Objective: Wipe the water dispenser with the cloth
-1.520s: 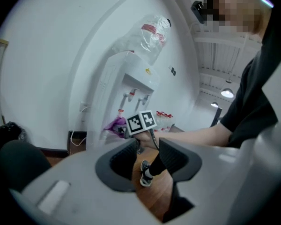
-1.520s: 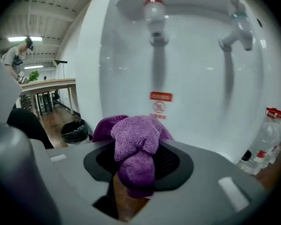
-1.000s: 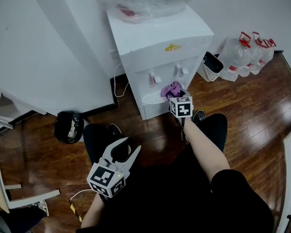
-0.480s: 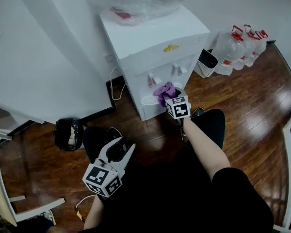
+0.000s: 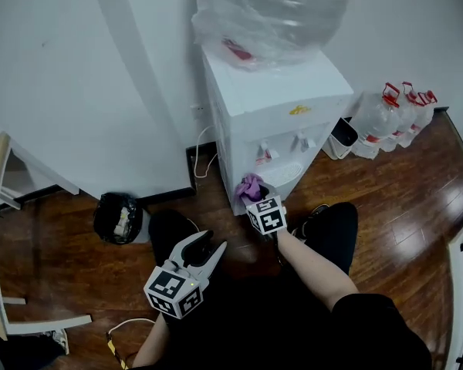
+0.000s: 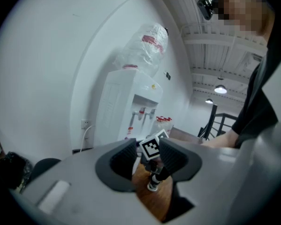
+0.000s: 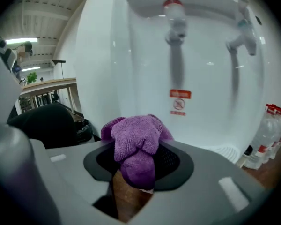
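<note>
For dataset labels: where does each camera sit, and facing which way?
Head view: on the head, steeply down at the white box-shaped water dispenser; shows left gripper, right gripper.
Left gripper view: on that gripper, toward the dispenser; jaws open.
Right gripper view: on that gripper, facing the taps; jaws hold purple terry cloth.
All share the dispenser.

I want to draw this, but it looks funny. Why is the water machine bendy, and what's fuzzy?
Right gripper view: the wide lens bulges the water dispenser, corners go black, its taps smear, the purple cloth is sharp. Left gripper view: the wall curves, the left claw looks soft. Head view: mostly sharp, with shine on the floor.
</note>
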Demonstrator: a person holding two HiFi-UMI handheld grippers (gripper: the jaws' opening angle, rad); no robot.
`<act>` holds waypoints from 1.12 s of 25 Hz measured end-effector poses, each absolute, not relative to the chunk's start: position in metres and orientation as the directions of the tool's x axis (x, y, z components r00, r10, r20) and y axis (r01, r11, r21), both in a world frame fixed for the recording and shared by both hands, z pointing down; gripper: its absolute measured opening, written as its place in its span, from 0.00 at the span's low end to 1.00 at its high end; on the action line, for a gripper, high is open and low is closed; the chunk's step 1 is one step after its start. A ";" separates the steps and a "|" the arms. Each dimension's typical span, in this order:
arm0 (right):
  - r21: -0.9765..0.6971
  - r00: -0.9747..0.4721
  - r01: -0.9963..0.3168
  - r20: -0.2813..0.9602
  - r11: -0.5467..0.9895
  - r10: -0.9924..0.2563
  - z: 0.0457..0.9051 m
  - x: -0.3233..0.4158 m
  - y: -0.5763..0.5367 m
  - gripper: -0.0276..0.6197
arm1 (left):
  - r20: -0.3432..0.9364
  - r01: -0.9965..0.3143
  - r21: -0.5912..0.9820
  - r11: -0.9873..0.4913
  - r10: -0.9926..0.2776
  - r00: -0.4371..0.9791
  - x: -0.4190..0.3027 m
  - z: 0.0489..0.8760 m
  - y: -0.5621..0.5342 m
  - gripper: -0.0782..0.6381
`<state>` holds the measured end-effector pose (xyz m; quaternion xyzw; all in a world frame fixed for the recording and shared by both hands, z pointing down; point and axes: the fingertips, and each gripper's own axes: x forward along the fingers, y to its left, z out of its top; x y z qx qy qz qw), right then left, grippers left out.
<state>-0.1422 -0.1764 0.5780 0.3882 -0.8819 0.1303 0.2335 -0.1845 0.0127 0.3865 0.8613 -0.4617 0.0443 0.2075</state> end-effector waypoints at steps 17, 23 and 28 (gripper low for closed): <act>0.080 -0.663 -0.735 -0.292 0.673 -0.690 0.176 -0.164 -0.140 0.32 | 0.244 -0.806 0.310 -0.504 -0.777 0.580 -0.180 0.376 0.022 0.35; 0.032 -0.656 -0.751 -0.155 0.660 -0.739 0.278 -0.165 -0.154 0.32 | 0.258 -0.821 0.307 -0.482 -0.788 0.559 -0.192 0.379 0.023 0.35; -0.226 -0.638 -0.770 0.232 0.597 -0.734 0.461 -0.160 -0.168 0.32 | 0.267 -0.822 0.314 -0.475 -0.787 0.557 -0.196 0.383 0.020 0.35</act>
